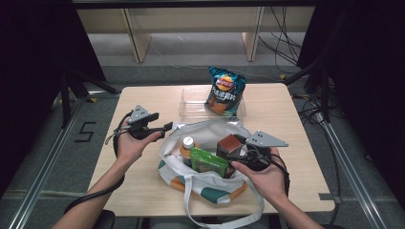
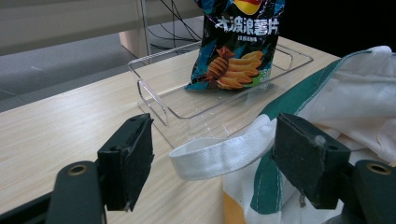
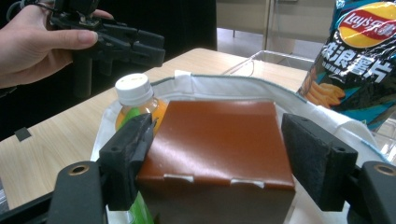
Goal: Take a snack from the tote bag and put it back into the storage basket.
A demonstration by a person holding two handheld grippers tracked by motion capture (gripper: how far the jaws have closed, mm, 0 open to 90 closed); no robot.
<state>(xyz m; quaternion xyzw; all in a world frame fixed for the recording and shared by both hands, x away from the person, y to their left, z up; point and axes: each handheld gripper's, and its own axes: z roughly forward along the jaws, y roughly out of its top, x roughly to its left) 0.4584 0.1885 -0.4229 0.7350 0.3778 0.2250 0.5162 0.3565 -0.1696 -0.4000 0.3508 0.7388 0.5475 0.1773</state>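
Observation:
A white tote bag [image 1: 210,188] with green and orange trim lies open in the middle of the table. It holds an orange drink bottle [image 1: 187,145] with a white cap, a green packet [image 1: 207,161] and a brown box [image 1: 229,142]. My right gripper [image 1: 236,148] stands open, one jaw on each side of the brown box [image 3: 215,140]; the left jaw touches it and a small gap shows at the right one. My left gripper [image 1: 167,126] is open at the bag's left rim, with the white handle strap [image 2: 219,156] lying between its jaws.
A clear plastic tray [image 1: 191,107] stands at the back of the wooden table [image 1: 143,100], with a blue chips bag [image 1: 224,90] upright in its right half. Bare tabletop lies to the left and right of the tote. Cables and shelf legs are on the floor beyond.

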